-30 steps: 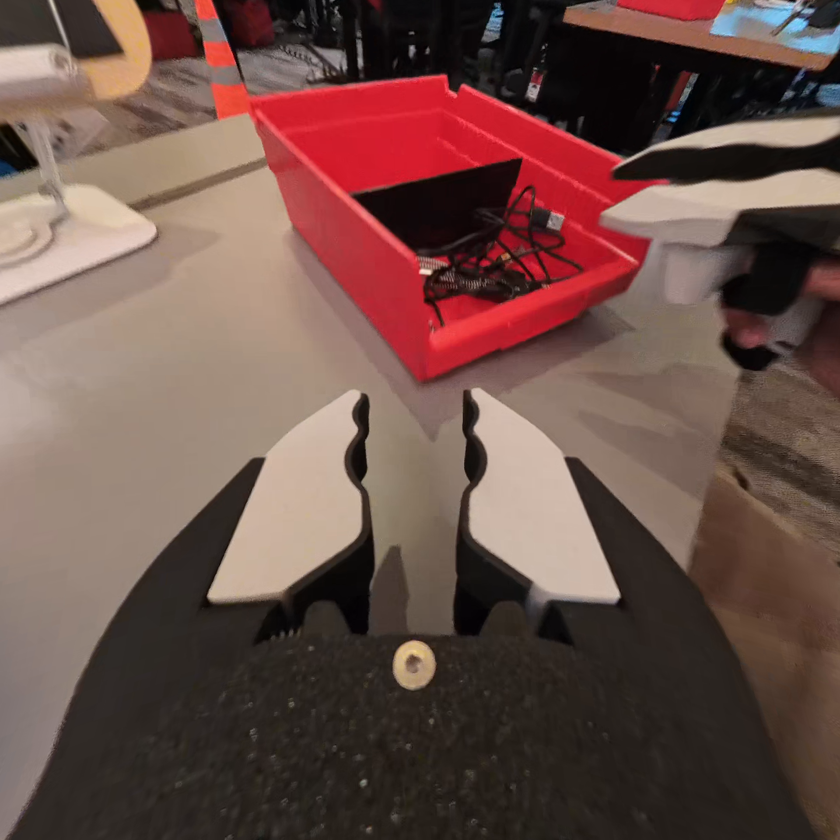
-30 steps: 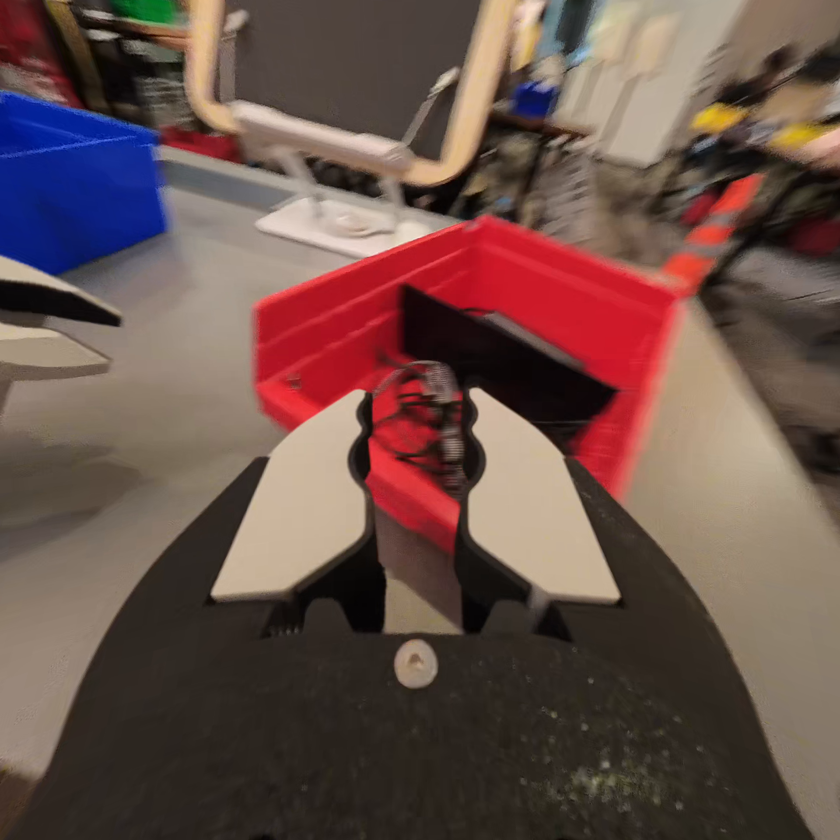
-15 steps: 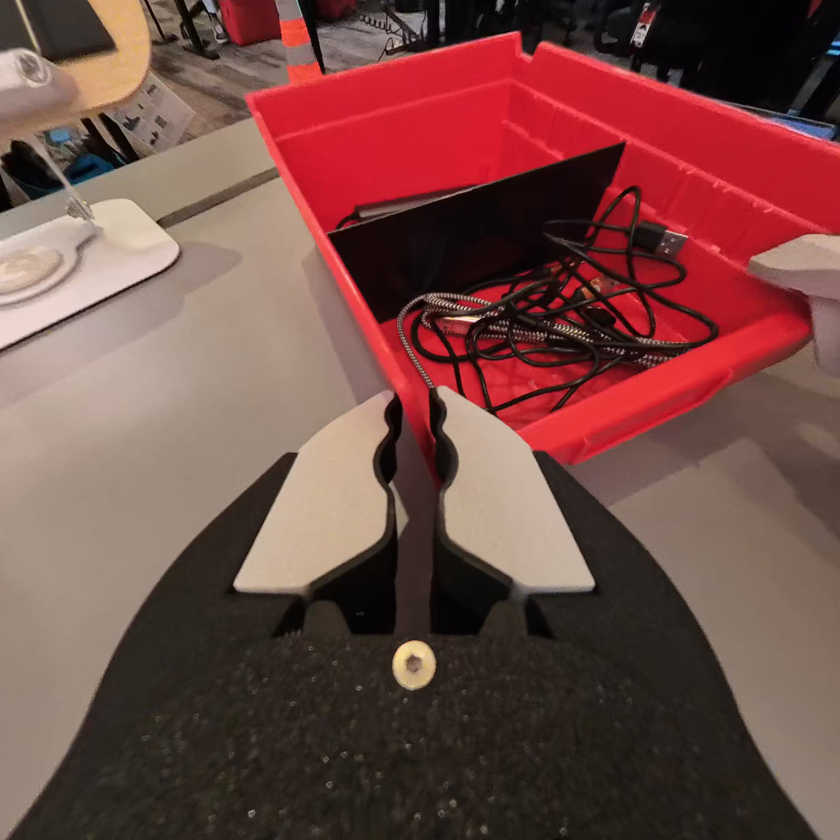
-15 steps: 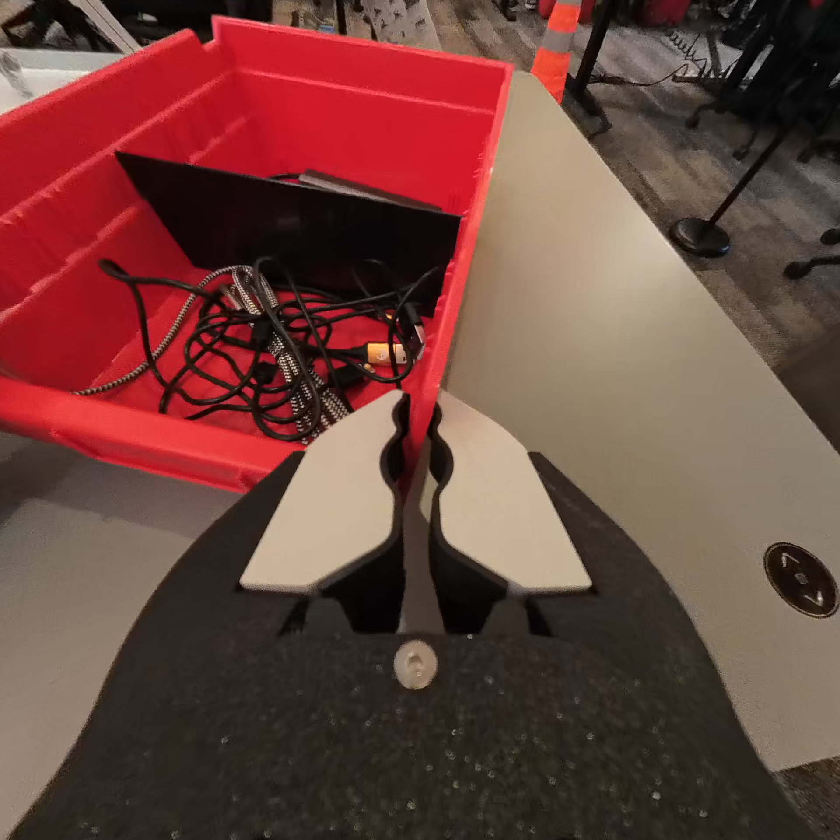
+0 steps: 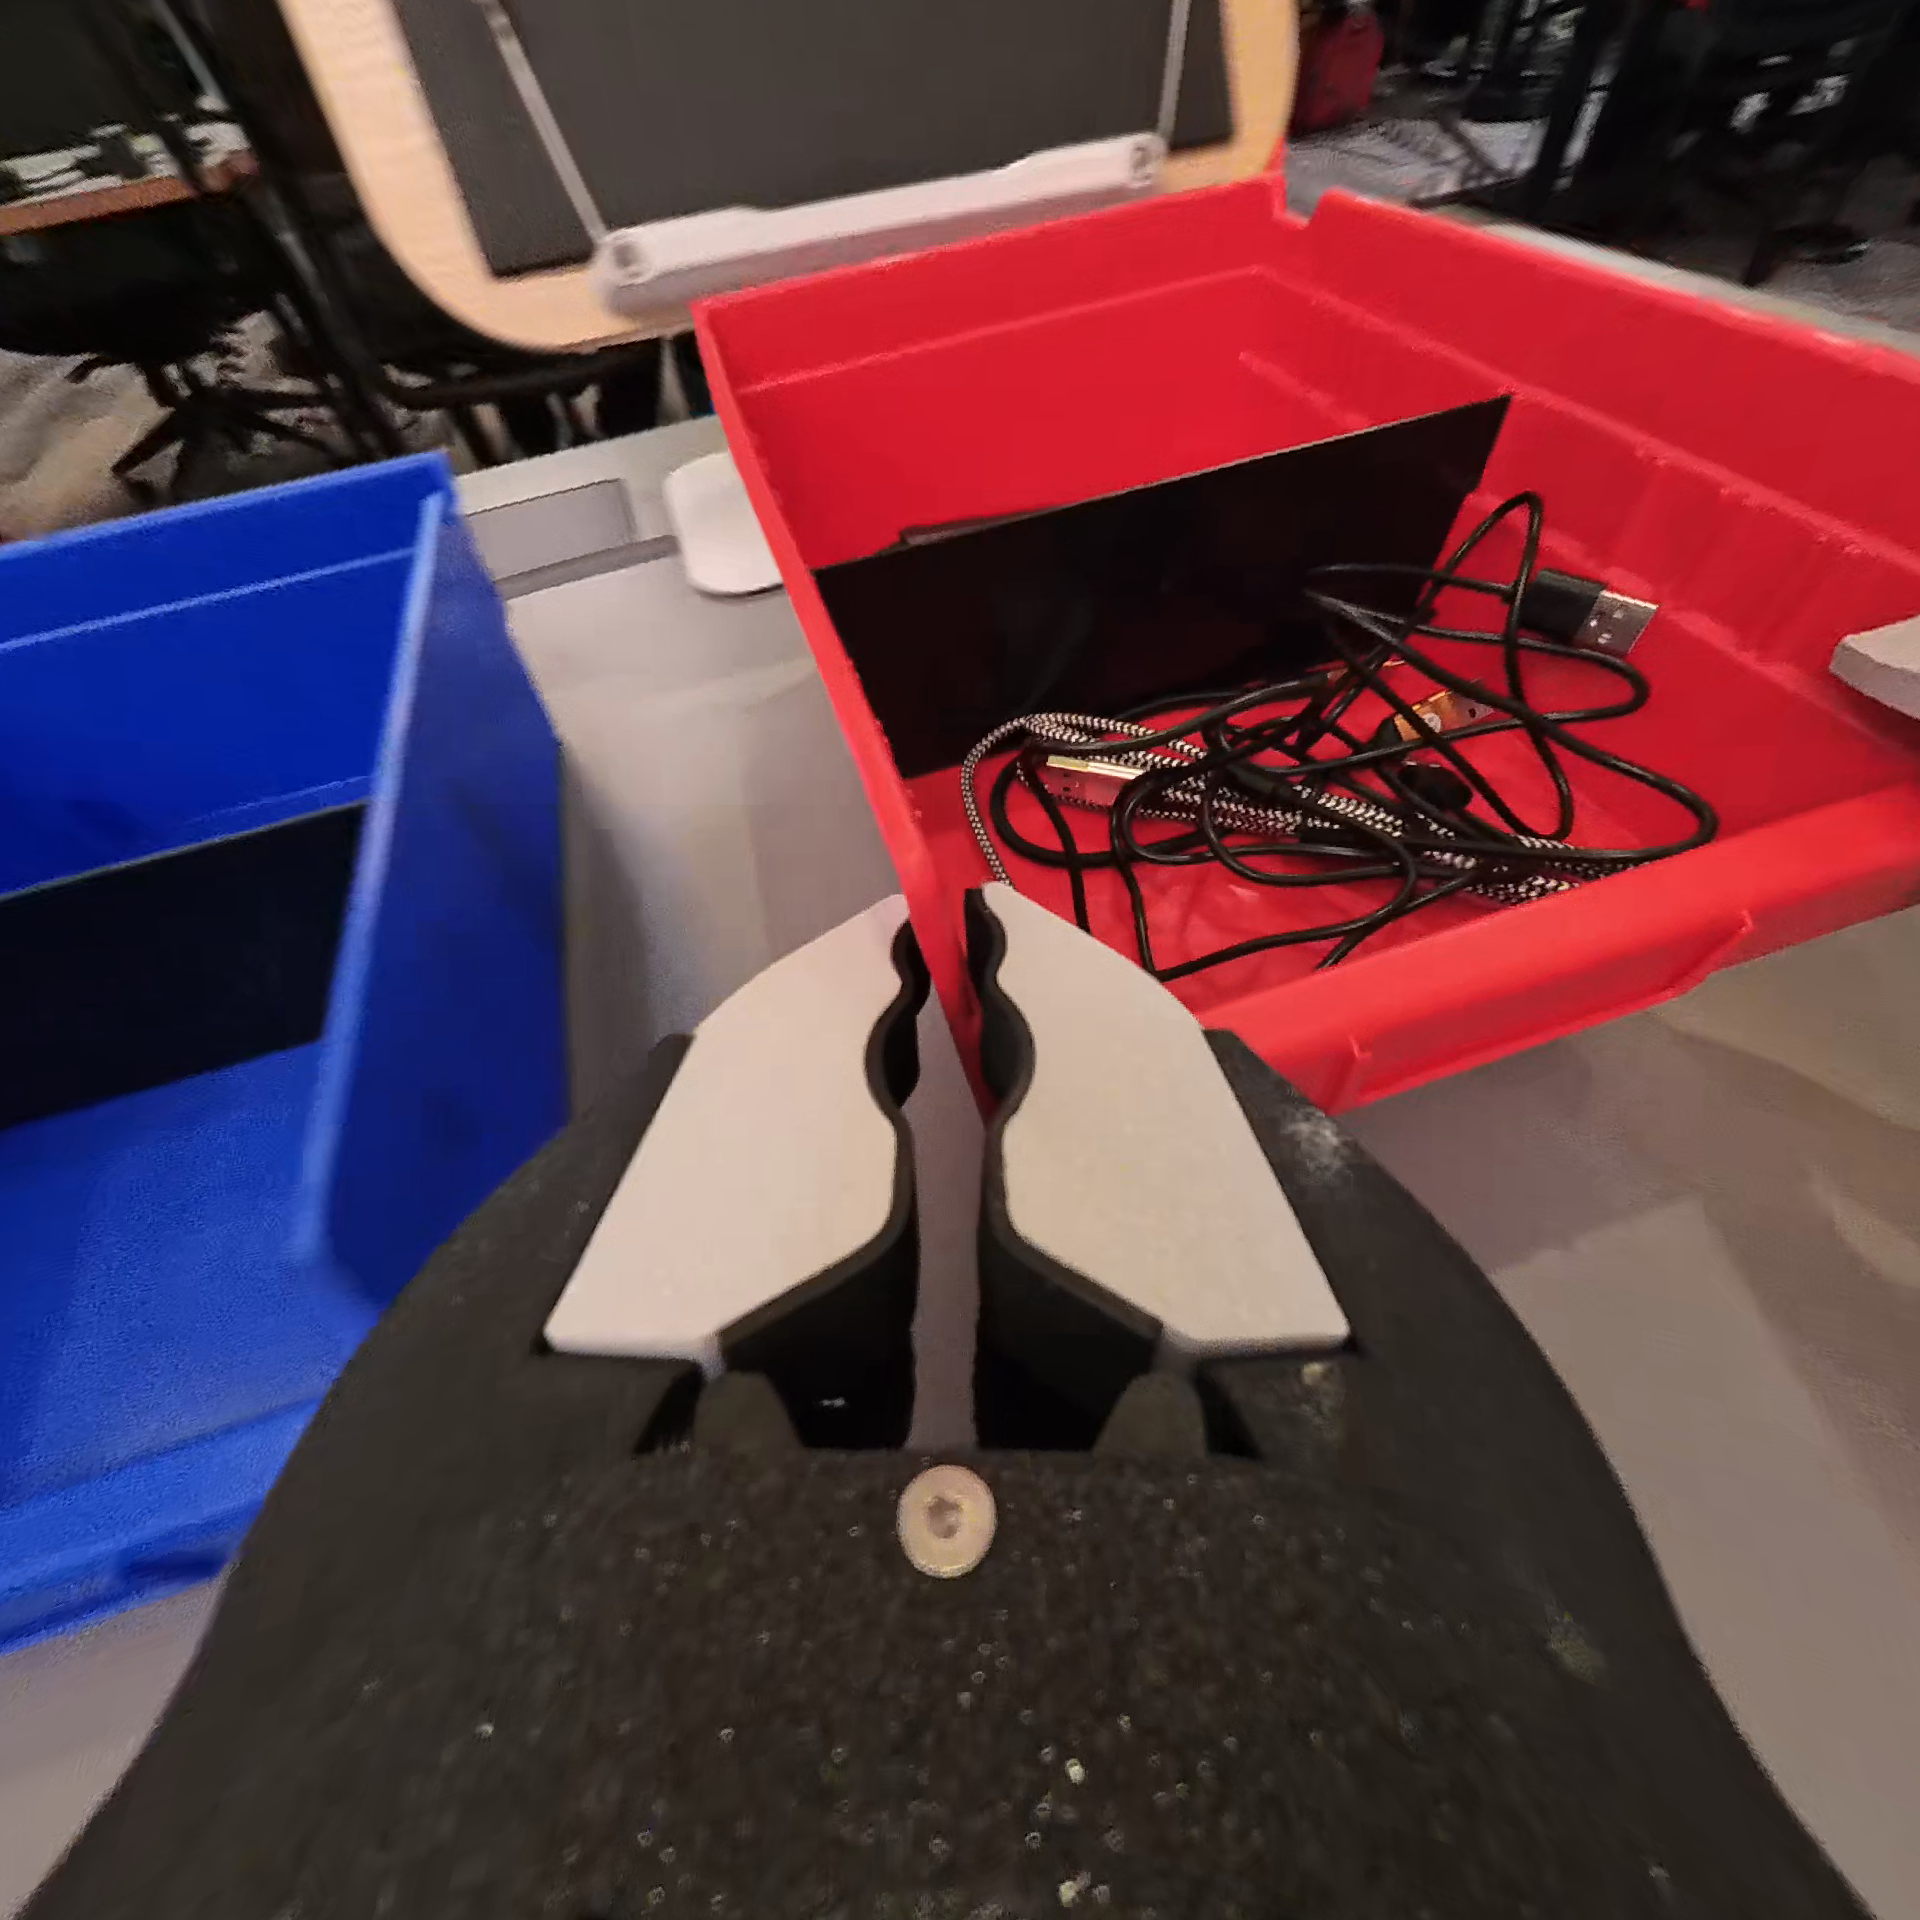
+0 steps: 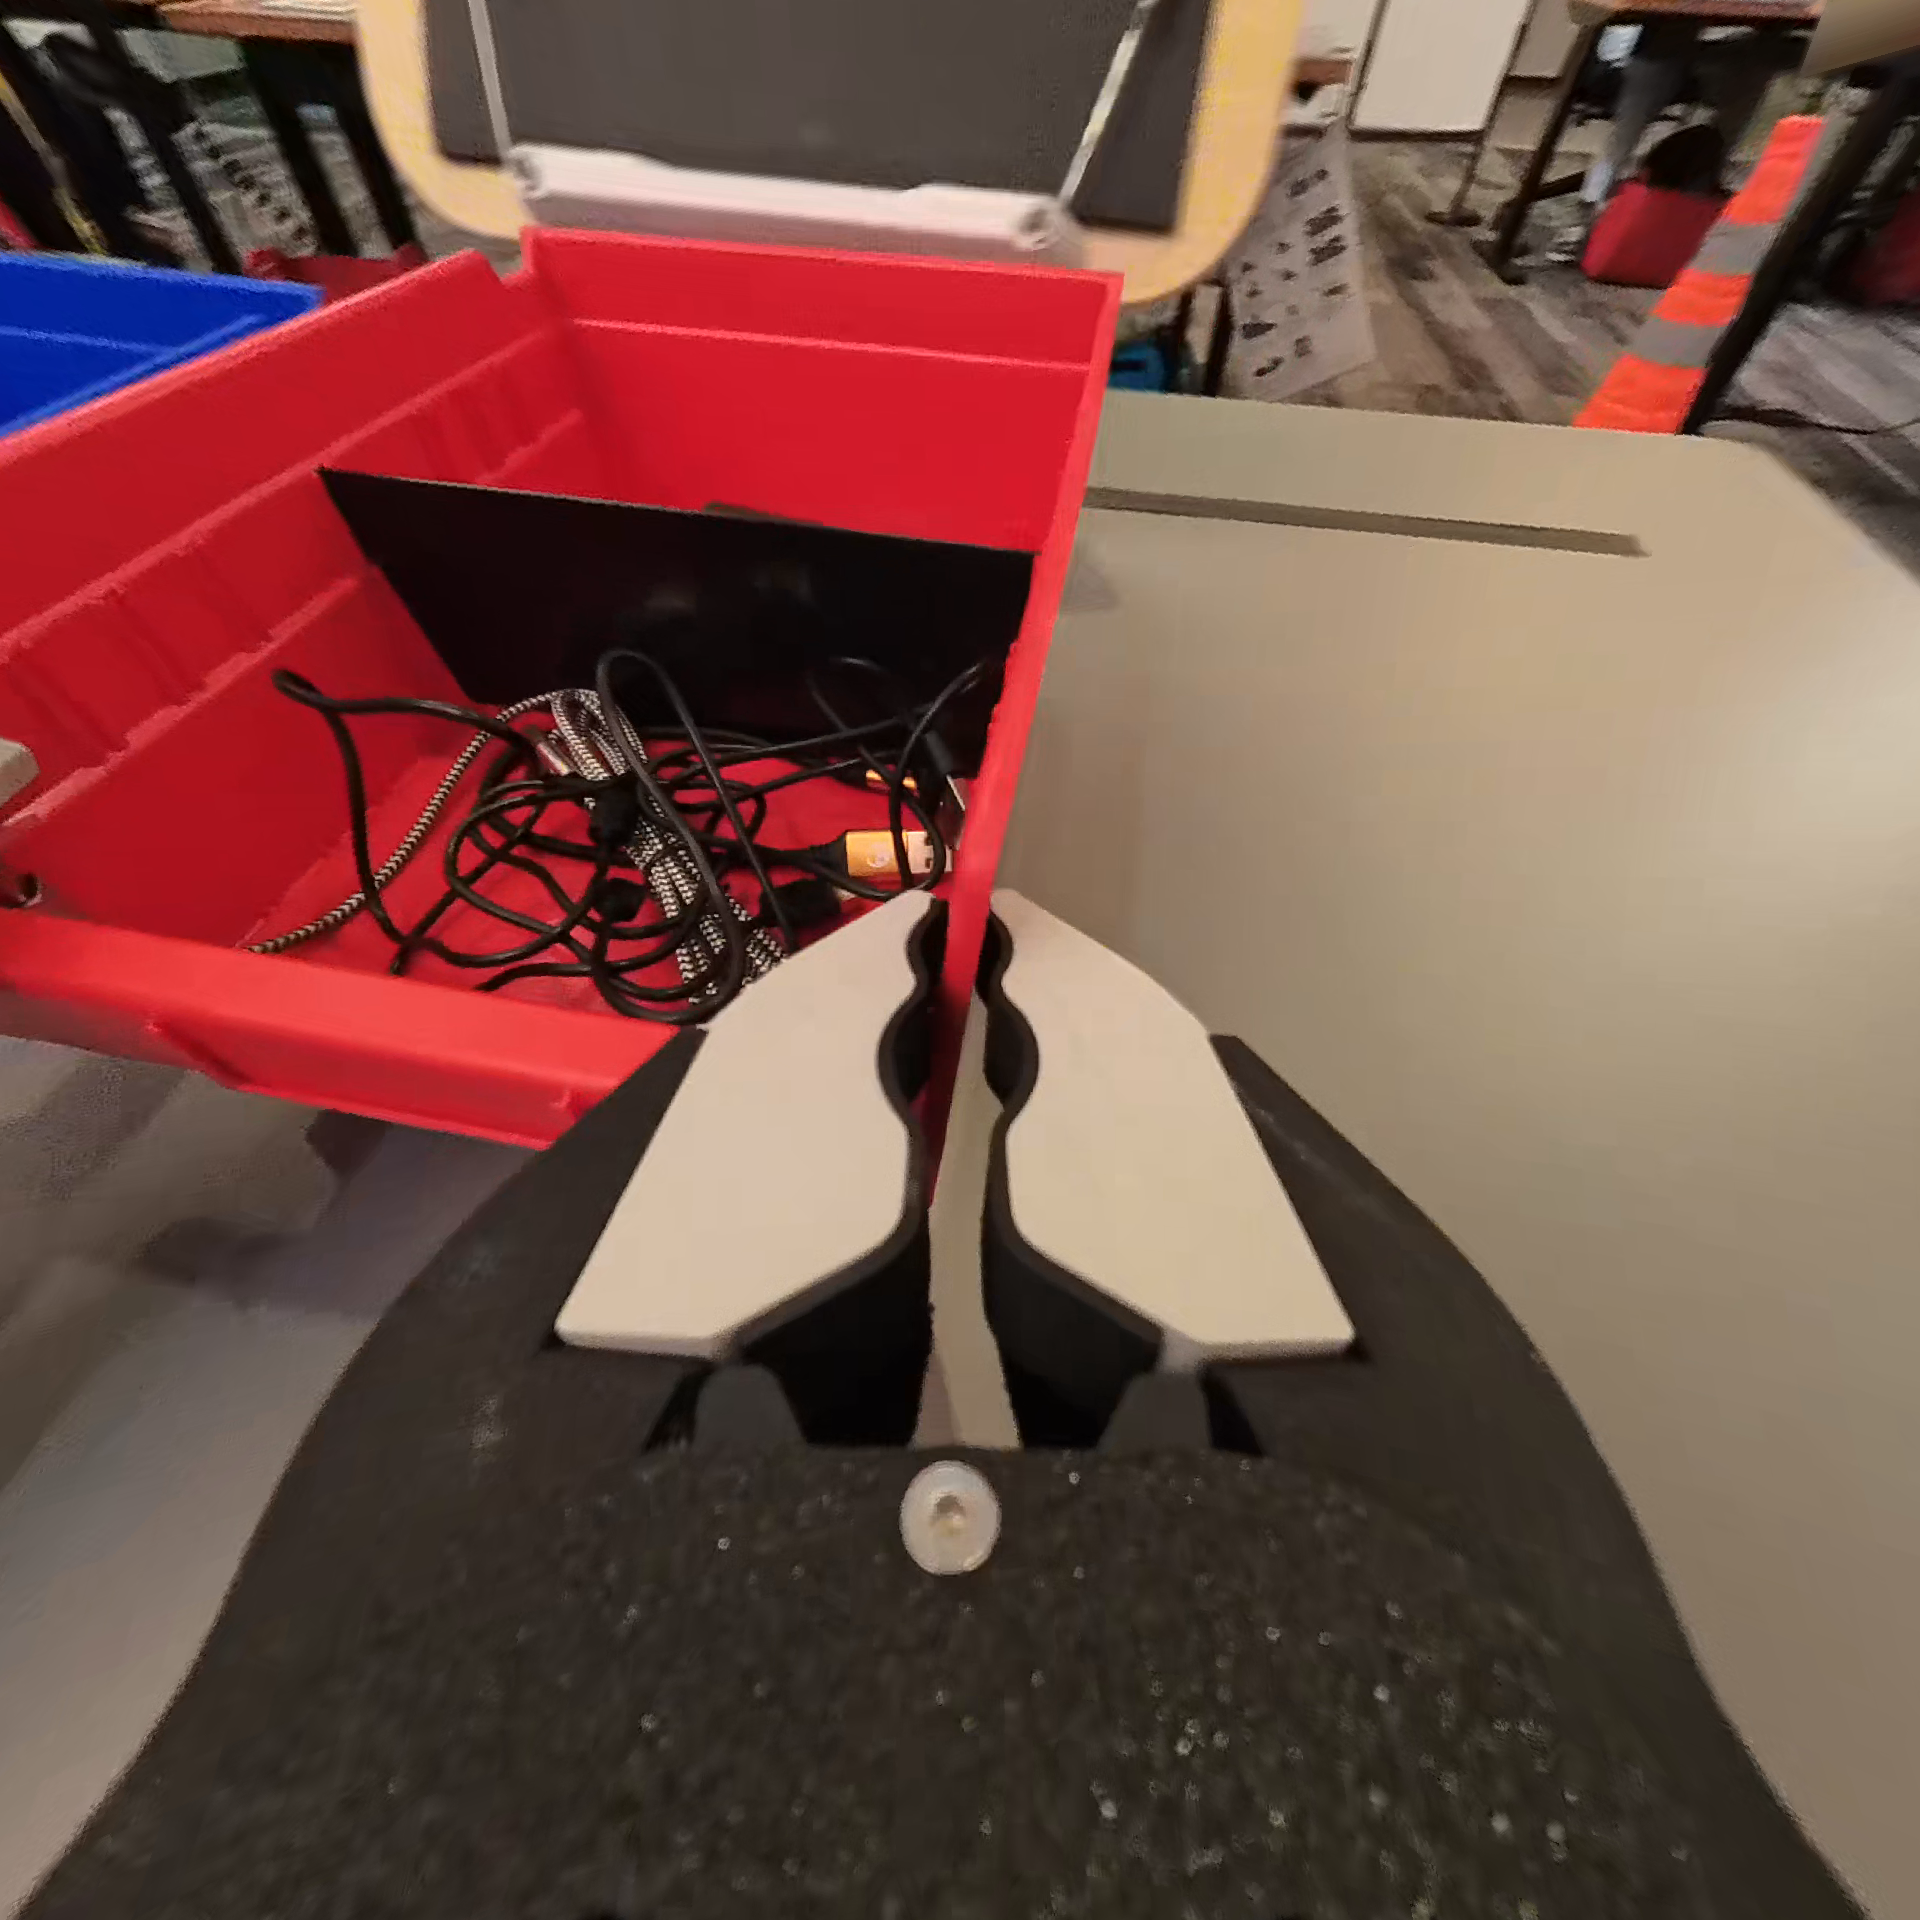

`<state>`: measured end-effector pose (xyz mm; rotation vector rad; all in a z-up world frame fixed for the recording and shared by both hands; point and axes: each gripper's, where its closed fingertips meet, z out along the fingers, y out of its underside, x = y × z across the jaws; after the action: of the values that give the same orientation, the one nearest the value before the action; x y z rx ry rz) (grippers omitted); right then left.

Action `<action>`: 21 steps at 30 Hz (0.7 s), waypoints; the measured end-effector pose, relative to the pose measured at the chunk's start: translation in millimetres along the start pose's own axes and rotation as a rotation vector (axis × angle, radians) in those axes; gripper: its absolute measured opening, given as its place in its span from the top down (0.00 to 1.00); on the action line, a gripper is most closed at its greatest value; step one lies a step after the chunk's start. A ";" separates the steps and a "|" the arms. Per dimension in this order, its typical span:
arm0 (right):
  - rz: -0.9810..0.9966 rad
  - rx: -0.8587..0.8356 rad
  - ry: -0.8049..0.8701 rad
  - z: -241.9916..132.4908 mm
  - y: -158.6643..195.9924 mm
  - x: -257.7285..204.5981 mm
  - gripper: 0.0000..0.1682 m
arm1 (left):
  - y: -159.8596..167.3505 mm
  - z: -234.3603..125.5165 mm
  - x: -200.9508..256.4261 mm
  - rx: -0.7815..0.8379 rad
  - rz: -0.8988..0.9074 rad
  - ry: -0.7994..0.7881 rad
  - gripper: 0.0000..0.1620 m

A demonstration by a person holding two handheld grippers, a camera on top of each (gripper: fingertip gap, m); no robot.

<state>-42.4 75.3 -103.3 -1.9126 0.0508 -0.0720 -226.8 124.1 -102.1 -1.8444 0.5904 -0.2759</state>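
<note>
Spreading pale grey beneath both cameras, the surface carries two plastic bins, and beyond its far edge the room shows dark chair legs, patterned flooring and an orange cone. Nearest in the left wrist view, the left claw has its fingers drawn close on the left side wall of the red bin, pinching that thin wall near the front left corner. Nearest in the right wrist view, the right claw likewise pinches the right side wall of the same bin near its front right corner. So the red bin sits between the two claws, its long axis running away from the cameras, its low open front toward them and its tall back wall farthest off. Inside it, a tangle of black and braided cables lies in the front compartment, with an orange-tipped plug close to the right wall; a black divider stands across the bin behind the cables. A blue bin stands just beside the red one on its left. Farther back, a white stand base rests on the surface, and a curved wooden frame rises behind the bins.
</note>
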 end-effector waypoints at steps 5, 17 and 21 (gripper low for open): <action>-0.070 -0.050 -0.069 20.0 11.9 -34.3 0.97 | 23.6 -5.4 -31.0 -0.028 -0.021 -0.058 0.96; -0.164 -0.015 -0.306 -4.4 22.6 -28.2 0.89 | 12.6 -57.0 -31.1 0.004 -0.086 0.051 0.86; -0.192 0.041 -0.286 -17.7 18.7 -15.9 0.92 | 35.8 -107.9 -118.9 -0.056 -0.218 -0.141 0.85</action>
<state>-59.6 53.6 -115.4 -1.8656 -0.3249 0.0710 -386.8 89.3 -86.3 -1.9664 0.3024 -0.2736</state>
